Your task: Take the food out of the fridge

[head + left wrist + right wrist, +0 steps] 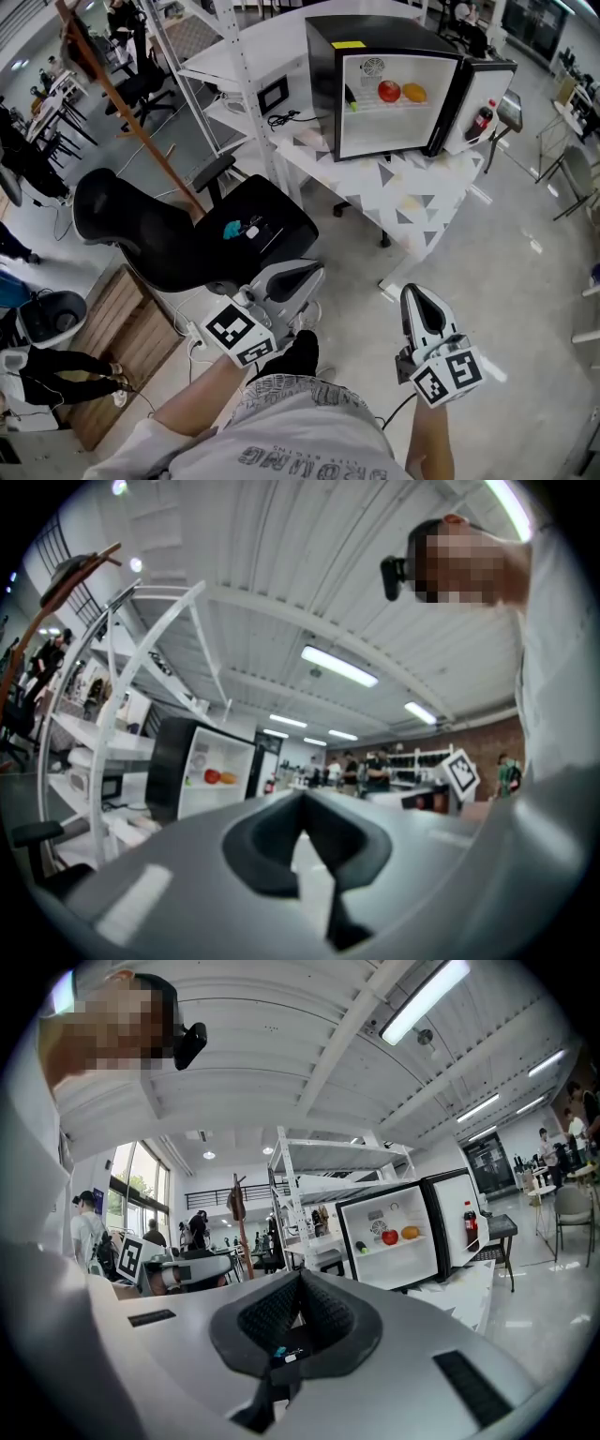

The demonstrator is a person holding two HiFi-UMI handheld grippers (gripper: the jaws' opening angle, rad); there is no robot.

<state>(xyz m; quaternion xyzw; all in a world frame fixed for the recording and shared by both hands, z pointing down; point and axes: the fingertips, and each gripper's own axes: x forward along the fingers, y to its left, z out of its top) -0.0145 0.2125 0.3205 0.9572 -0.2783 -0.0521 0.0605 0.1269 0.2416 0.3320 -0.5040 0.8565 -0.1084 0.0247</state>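
A black mini fridge (375, 84) stands open on a white table (412, 197), well ahead of both grippers. On its shelf lie a red round fruit (388, 91), an orange one (414, 92) and a small dark green item (351, 98). The right gripper view shows the same red fruit (390, 1237) and orange fruit (411, 1233). The left gripper view shows them small as the red fruit (212, 776) and the orange fruit (228, 778). My left gripper (298, 274) and right gripper (412, 298) are held low near my body, both shut and holding nothing.
The fridge door (478, 94) swings right and holds a cola bottle (481, 120). A black office chair (187, 234) stands left of the path to the table. A white shelf rack (234, 66) rises behind it. People and desks fill the far background.
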